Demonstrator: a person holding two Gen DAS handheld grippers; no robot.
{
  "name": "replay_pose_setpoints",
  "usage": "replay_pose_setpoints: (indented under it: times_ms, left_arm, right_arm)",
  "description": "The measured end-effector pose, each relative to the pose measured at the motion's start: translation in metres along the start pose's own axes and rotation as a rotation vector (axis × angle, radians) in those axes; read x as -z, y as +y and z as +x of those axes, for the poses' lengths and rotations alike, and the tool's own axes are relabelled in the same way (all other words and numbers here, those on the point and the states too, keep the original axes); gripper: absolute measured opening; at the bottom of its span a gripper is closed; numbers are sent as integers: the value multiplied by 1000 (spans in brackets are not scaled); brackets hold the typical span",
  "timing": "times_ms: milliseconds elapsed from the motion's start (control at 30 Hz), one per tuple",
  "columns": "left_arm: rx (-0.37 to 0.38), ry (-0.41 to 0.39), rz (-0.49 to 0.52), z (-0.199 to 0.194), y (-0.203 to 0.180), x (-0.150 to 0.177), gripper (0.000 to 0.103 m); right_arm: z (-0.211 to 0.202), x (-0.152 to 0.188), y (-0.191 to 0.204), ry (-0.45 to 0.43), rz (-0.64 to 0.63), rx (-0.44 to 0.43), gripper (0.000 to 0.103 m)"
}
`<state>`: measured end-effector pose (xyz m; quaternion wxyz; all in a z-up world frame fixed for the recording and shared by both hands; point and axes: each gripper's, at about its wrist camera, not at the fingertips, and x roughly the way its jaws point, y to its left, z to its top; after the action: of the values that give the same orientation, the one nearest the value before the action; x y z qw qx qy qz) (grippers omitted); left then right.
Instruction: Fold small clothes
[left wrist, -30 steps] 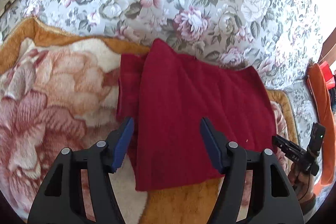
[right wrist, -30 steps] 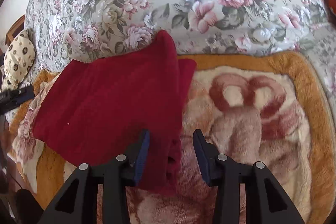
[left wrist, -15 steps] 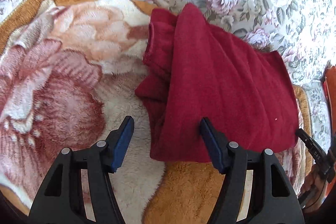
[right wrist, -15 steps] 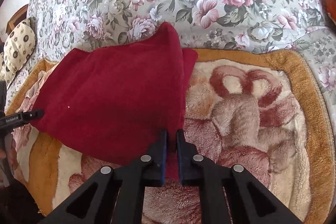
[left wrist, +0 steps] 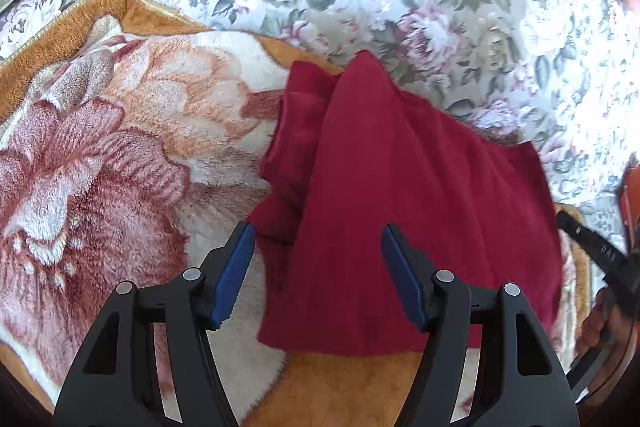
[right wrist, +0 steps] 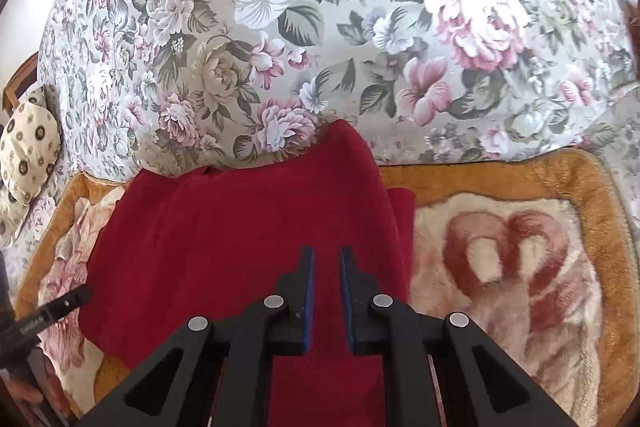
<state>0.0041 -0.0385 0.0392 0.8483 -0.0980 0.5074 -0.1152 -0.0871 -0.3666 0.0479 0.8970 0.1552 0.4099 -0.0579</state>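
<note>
Half a second ago the right hand-held gripper (right wrist: 325,255) had its fingers pressed together on the near edge of the red garment (left wrist: 404,195); now they stand slightly apart with a narrow gap, and red cloth fills the gap and runs under the gripper body, so whether they still grip it cannot be told. The left hand-held gripper (left wrist: 316,239) is spread wide as before, hovering over the garment's near left part, its left finger (left wrist: 236,267) at the cloth's edge. The garment lies folded on the plush flowered blanket (left wrist: 100,163), its far tip reaching the floral bedspread (right wrist: 320,27). Small white lettering on the other gripper's body at the left edge of the right view is too blurred to read.
</note>
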Motion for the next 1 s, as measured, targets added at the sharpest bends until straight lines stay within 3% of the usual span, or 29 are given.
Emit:
replay_pose_setpoints:
  times_ms: [67, 133, 233, 333, 600, 667, 733, 833, 900, 1000]
  left_arm:
    - [-16, 17, -19, 10, 8, -2, 66]
    - [-17, 30, -35, 16, 15, -6, 66]
    - [-3, 45, -55, 20, 23, -10, 66]
    - [0, 41, -62, 18, 26, -11, 66]
    - [-1, 31, -55, 5, 27, -3, 66]
    - [-3, 33, -52, 1, 29, -2, 66]
    - [-3, 38, -52, 0, 32, -1, 66]
    - [8, 58, -54, 2, 36, 0, 66]
    - [17, 63, -54, 0, 39, 0, 66]
    - [36, 64, -52, -3, 42, 1, 66]
  right_arm:
    - [22, -7, -4, 12, -6, 26, 11]
    - [47, -9, -19, 38, 36, 106, 11]
    - [60, -8, -35, 27, 107, 74, 11]
    - [51, -7, -16, 41, 56, 87, 11]
    - [49, 31, 105, 98, -76, -220, 17]
    - [56, 29, 142, 115, -105, -275, 31]
    - [66, 16, 180, 134, -159, -293, 38]
    - [87, 7, 231, 181, -241, -287, 38]
    - [105, 8, 253, 224, -283, -215, 38]
    - [123, 10, 260, 251, -280, -188, 37]
